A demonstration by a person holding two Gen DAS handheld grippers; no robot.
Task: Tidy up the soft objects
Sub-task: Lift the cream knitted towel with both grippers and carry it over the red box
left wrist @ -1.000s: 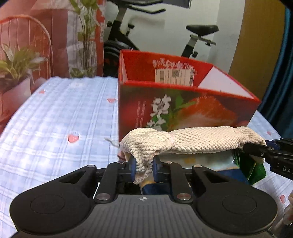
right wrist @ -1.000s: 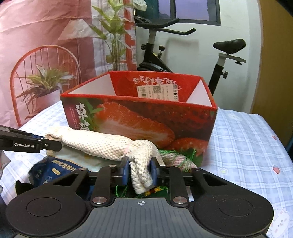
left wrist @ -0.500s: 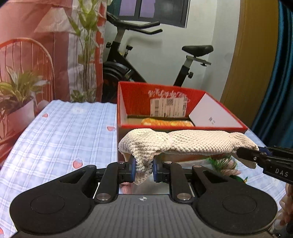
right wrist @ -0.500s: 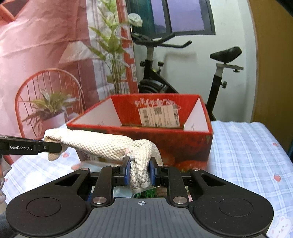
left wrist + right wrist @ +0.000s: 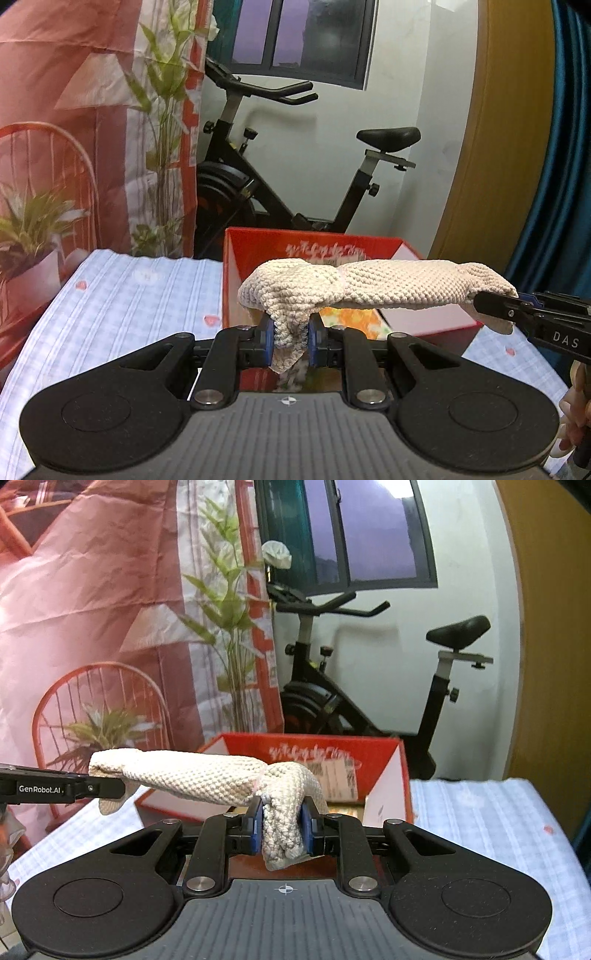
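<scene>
A cream knitted cloth [image 5: 373,286] hangs stretched between both grippers, level with the rim of the red strawberry box [image 5: 258,243]. My left gripper [image 5: 290,341] is shut on the cloth's left end, which bunches between the blue pads. My right gripper [image 5: 281,829] is shut on the other end of the cloth [image 5: 207,779]. The right gripper's tip [image 5: 498,308] shows at the right of the left wrist view; the left gripper's tip [image 5: 92,788] shows at the left of the right wrist view. The box [image 5: 373,746] is open, with a flowery orange item [image 5: 351,317] inside.
The box stands on a blue-checked tablecloth [image 5: 129,302]. Behind the table are an exercise bike [image 5: 295,177], a potted plant [image 5: 29,229] and a pink printed backdrop [image 5: 92,590]. A hand [image 5: 576,406] shows at the right edge.
Both grippers have risen with the cloth, from in front of the box's side wall to above its rim. The items on the table below have dropped out of view.
</scene>
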